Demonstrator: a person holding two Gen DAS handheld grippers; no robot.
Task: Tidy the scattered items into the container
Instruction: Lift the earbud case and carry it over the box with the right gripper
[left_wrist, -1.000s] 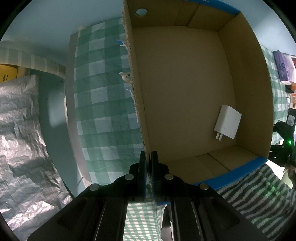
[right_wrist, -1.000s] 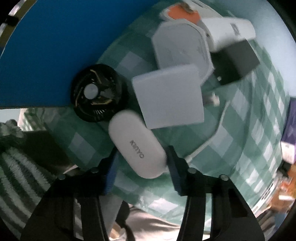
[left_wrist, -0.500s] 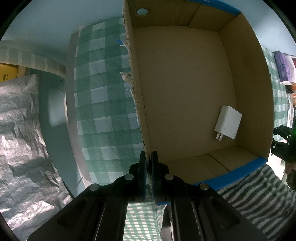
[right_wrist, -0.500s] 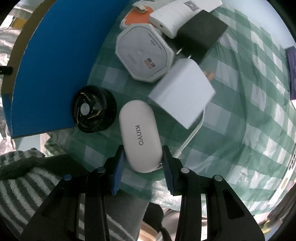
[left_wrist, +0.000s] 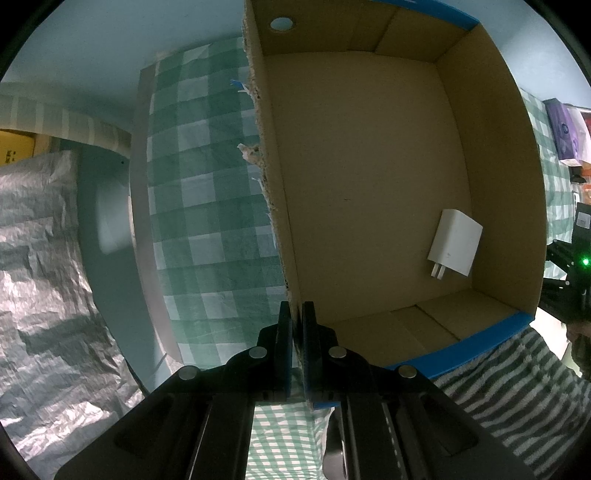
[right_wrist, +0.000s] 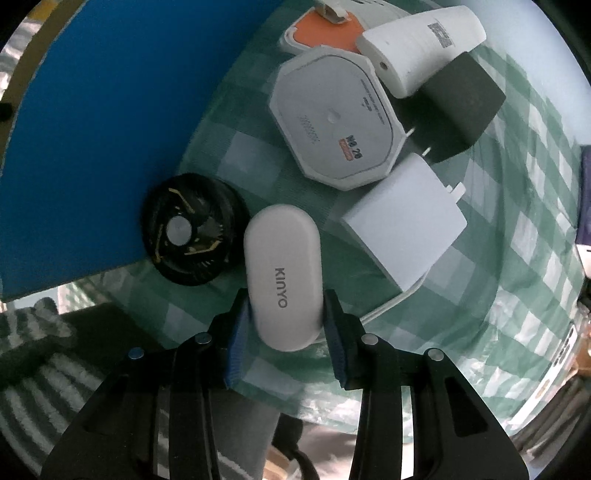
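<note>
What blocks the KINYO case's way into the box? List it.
Only the box wall beside it, which it must clear. The right gripper is shut on the KINYO case. Inside, just a white charger at one side.

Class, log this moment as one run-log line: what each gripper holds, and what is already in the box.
left gripper: shut on cardboard box wall | right gripper: shut on white KINYO case | in box: white charger

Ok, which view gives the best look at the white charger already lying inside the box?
The left wrist view: the white charger lies flat on the floor of the cardboard box, prongs visible, unobstructed. The right wrist view shows only the box's blue outer wall, nothing of that charger.
</note>
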